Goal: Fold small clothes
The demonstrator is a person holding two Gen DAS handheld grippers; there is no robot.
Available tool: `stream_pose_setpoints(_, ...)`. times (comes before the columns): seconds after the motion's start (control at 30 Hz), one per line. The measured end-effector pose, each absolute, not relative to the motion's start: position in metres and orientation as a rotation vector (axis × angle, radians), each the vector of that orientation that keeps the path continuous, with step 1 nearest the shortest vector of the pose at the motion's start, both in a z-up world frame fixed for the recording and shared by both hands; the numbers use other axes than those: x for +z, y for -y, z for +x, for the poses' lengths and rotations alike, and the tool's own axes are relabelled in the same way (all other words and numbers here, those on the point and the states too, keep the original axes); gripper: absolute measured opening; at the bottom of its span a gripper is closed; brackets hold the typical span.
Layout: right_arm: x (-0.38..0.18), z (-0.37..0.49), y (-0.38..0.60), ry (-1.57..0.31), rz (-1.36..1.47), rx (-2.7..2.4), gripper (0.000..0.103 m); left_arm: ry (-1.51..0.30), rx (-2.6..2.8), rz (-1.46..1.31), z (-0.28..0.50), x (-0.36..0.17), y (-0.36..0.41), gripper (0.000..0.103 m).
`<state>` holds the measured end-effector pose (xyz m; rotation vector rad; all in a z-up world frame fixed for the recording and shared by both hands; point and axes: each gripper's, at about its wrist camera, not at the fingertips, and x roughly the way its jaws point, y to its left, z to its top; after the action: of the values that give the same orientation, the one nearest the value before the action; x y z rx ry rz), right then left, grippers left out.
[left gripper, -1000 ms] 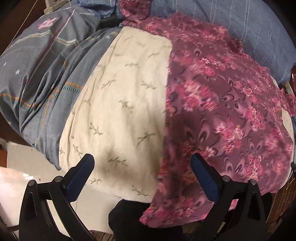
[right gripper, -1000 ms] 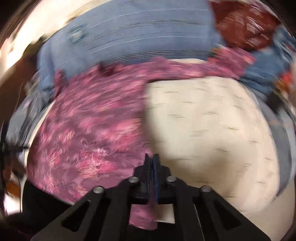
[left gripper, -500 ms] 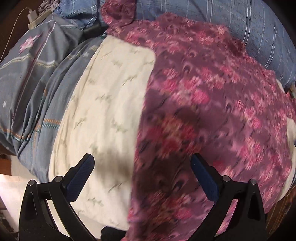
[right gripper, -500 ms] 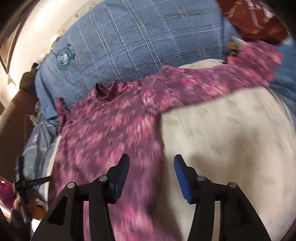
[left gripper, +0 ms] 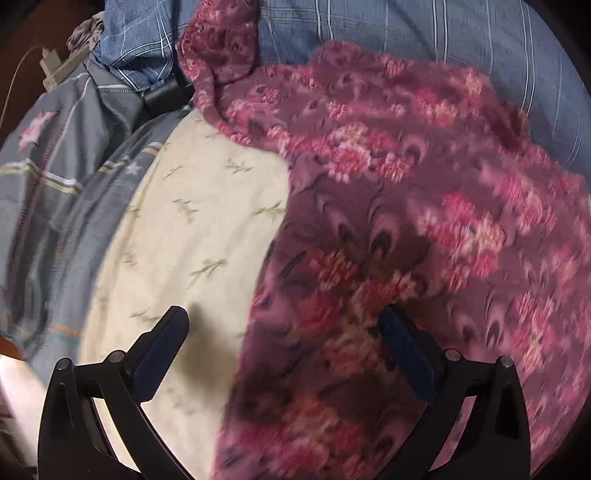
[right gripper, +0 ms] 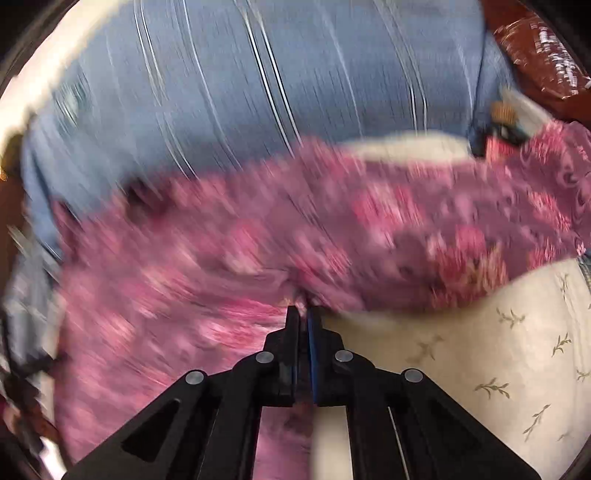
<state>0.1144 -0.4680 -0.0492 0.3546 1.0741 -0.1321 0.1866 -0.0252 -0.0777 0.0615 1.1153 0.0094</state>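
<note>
Your right gripper [right gripper: 303, 314] has its jaws pressed together on a pinch of the garment [right gripper: 332, 236], a purple-pink floral fleece piece whose edge bunches right at the blue pads. Your left gripper [left gripper: 282, 326] stands wide apart with nothing between the fingers [left gripper: 162, 354]; one fingertip hangs over the cream sheet [left gripper: 207, 221], the other over the garment [left gripper: 406, 221], and the pads press on neither.

Seen from your left wrist, the garment spreads across the right half of the bed, its straight edge running down the sheet from a sleeve [left gripper: 221, 48] that reaches up onto the blue plaid cover [left gripper: 424, 33]. Seen from your right wrist, the fabric lies in a blurred band across the middle, from the jaws out to both sides, with the leaf-sprigged sheet [right gripper: 480, 350] bare at lower right.

Left of the sheet lies a grey striped quilt [left gripper: 66, 177], rumpled, with a pink star on it. A small dark object [left gripper: 166, 98] sits where quilt, cover and sleeve meet; it is too small to identify. A reddish-brown patterned cloth [right gripper: 539, 48] shows at the far upper right.
</note>
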Motion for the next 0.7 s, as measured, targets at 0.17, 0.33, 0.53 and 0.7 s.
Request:
stream_pose_setpoints(0.17, -0.022, 0.097, 0.466, -0.964, 0.387, -0.111, 0.009, -1.083, 0.021, 0.05, 0.185, -0.075, 0.026, 0.103)
stream_pose_setpoints(0.33, 0.0, 0.094, 0.44, -0.866, 0.385, 0.025, 0.017, -1.047, -0.002, 0.092, 0.18, -0.073, 0.041, 0.103)
stream_pose_setpoints(0.53, -0.041, 0.097, 0.429, -1.005, 0.396, 0.038, 0.025, -1.086, 0.001, 0.035, 0.179, -0.079, 0.04, 0.103)
stream_pose_setpoints(0.7, -0.011, 0.075, 0.513, -0.886, 0.52, -0.162, 0.027, -1.005, 0.015, -0.022, 0.182, -0.055, 0.043, 0.103)
